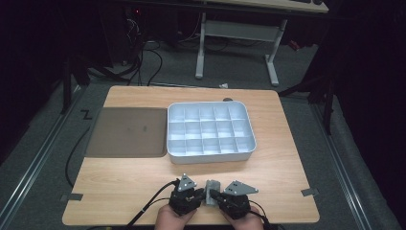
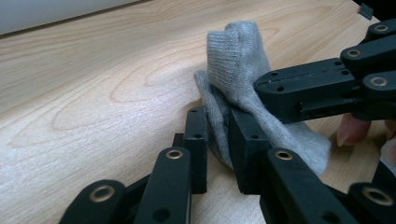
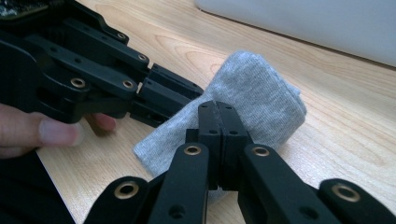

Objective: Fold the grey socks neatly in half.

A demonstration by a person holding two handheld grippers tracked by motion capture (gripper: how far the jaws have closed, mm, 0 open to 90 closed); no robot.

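Note:
A folded grey knitted cloth [image 1: 212,185] lies on the wooden table [image 1: 143,182] close to its front edge, between my two grippers. My left gripper [image 1: 203,195] is shut on the cloth's near fold; in the left gripper view its jaws [image 2: 218,119] pinch the cloth [image 2: 238,51] with fabric filling the narrow gap. My right gripper [image 1: 215,195] comes in from the other side, and in the right gripper view its jaws [image 3: 216,109] are pressed together on the cloth's [image 3: 261,88] edge. Each gripper also appears in the other's view: right gripper [image 2: 264,88], left gripper [image 3: 184,93].
A grey tray [image 1: 210,157] divided into several empty compartments stands mid-table beyond the grippers. A flat brown mat [image 1: 127,132] lies to its left. Bare wood runs along the front edge on both sides. A desk frame [image 1: 273,62] and cables stand on the floor behind.

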